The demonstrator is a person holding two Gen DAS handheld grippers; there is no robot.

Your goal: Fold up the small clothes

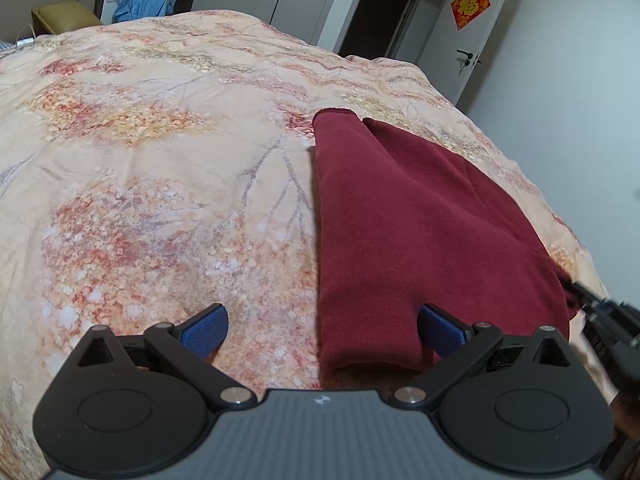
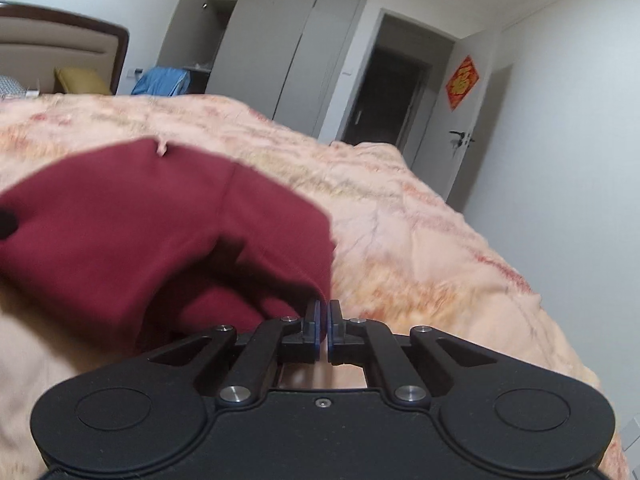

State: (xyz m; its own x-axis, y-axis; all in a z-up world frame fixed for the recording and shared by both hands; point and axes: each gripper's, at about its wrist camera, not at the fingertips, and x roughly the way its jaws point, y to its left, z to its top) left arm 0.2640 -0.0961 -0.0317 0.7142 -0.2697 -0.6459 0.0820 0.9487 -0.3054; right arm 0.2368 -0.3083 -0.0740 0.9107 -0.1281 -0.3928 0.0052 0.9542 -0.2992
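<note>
A dark red garment [image 1: 400, 220] lies folded lengthwise on the floral bedspread [image 1: 160, 160], right of the bed's middle. My left gripper [image 1: 322, 328] hovers open just above its near end; the left pad is over bare bedspread and the right pad over the cloth. My right gripper [image 1: 580, 296] reaches in from the right at the garment's near right corner. In the right wrist view, the right gripper [image 2: 324, 312] has its pads together on the edge of the garment [image 2: 140, 220], and the cloth rises in a loose fold with shadow beneath it.
The bedspread [image 2: 420, 260] drops off at the bed's right edge near a white wall. Beyond the bed stand a grey wardrobe [image 2: 280, 52], a dark doorway [image 2: 388, 92] and a door with a red decoration [image 2: 462, 82]. A blue cloth [image 1: 146, 2] and a yellow cushion [image 1: 64, 16] lie by the headboard.
</note>
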